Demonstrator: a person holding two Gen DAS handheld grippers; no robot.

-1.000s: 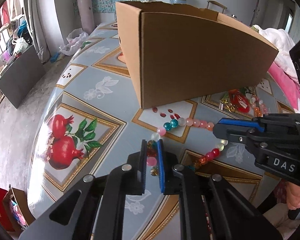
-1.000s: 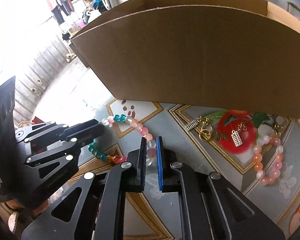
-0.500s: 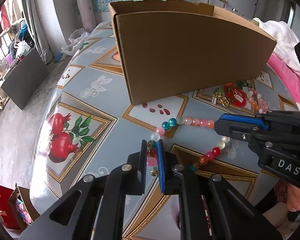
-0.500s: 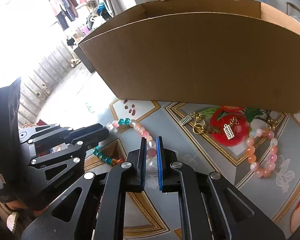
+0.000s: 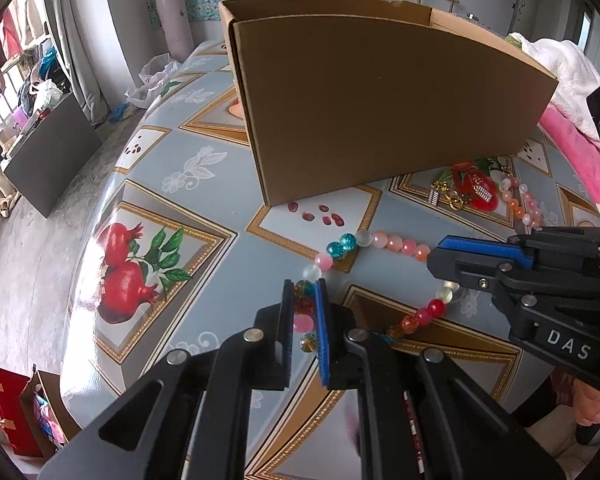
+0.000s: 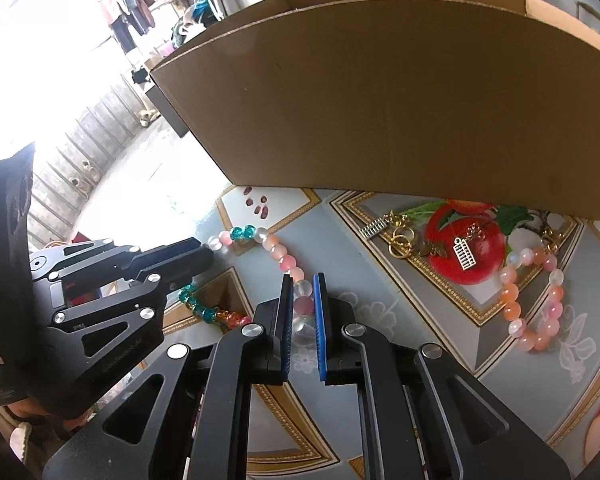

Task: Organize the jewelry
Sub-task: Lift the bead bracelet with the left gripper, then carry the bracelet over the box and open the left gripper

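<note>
Both tongs clamped narrow on one multicoloured bead strand (image 5: 384, 242), exactly as a second ago. Left gripper (image 5: 305, 292) pinching the strand's near-left stretch, with teal-amber, red, pink and amber beads stacked between its pads; no change in the gap or in which beads sit there. Right gripper (image 6: 303, 288) gripping the opposite side of the same loop, a clear bead and a pink one caught between its blue pads (image 6: 319, 320), the same pair as before. From the left tongs, strand running up and rightward through two teal beads and a row of pink ones to the right tongs' tip, then curving back down through red and orange beads beneath it. Seen from both wrists, cardboard box (image 5: 380, 112) now lower in the picture and its open top rim more exposed than a second ago, though its near wall stands beyond the tongs' tips just as then. Fruit-print tablecloth (image 5: 180, 208) showing more of its far edge. To the right of the right tongs, and well apart from them, a second bracelet of pink and orange beads (image 6: 540, 312) lying flat in its earlier spot, with gold keyring charms (image 6: 404, 240) just beside it, close under the box wall. Whether the held strand is lifted or resting on the cloth: cannot tell.
</note>
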